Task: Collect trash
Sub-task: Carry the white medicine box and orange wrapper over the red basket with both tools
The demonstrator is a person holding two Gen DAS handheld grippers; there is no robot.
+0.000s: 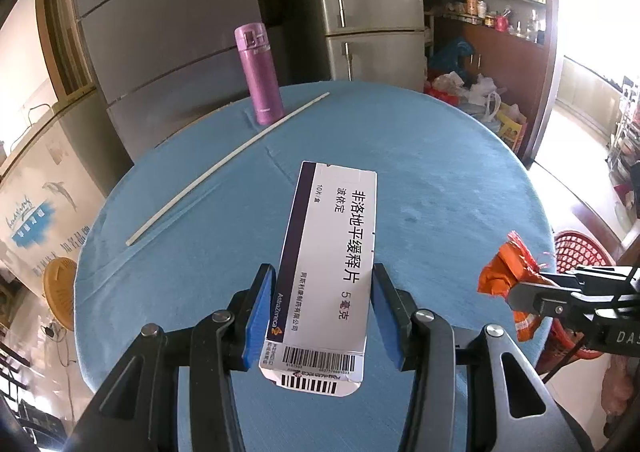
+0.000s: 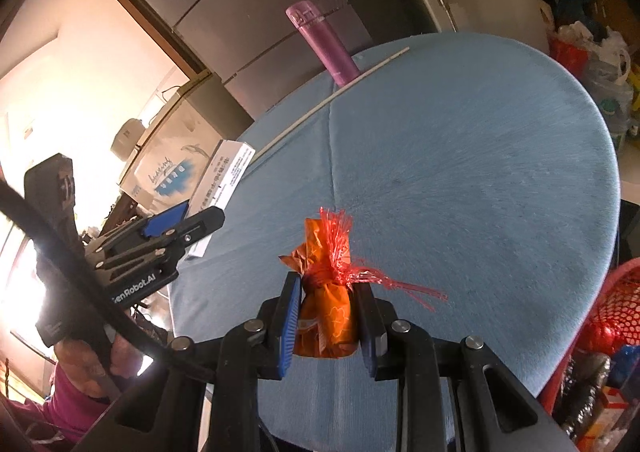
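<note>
Left wrist view: the left gripper [image 1: 324, 304] has its blue fingers [image 1: 260, 312] clamped on the long sides of a white medicine box [image 1: 328, 252], which points away from the camera and hangs clear of the blue tabletop [image 1: 440, 180]. Farther back a purple flask [image 1: 260, 72] stands upright, with a thin white stick [image 1: 224, 168] lying just in front of it. At the right edge the right gripper [image 1: 520, 292] holds an orange wrapper [image 1: 500, 272], and a red basket [image 1: 580, 252] shows beyond the tabletop's rim.

Right wrist view: the right gripper [image 2: 326, 316] has its fingers [image 2: 290, 320] pressed tight on the orange wrapper [image 2: 328, 292], whose red frayed ribbon [image 2: 380, 280] trails to the right. The wrapper is off the tabletop [image 2: 480, 172]. The left gripper [image 2: 168, 228] with the box [image 2: 224, 176] sits at the left, a hand [image 2: 92, 364] on its handle. The red basket [image 2: 612, 304] lies low at the right.

Both pieces seem lifted and ready to carry; the red basket is probably where they go. Do it well by keeping both grips firm, bringing each piece right over the opening before letting go, and watching the loose ribbon so it does not snag on the rim. The box is gripped near one end, so keep it steady to stop it swinging.
</note>
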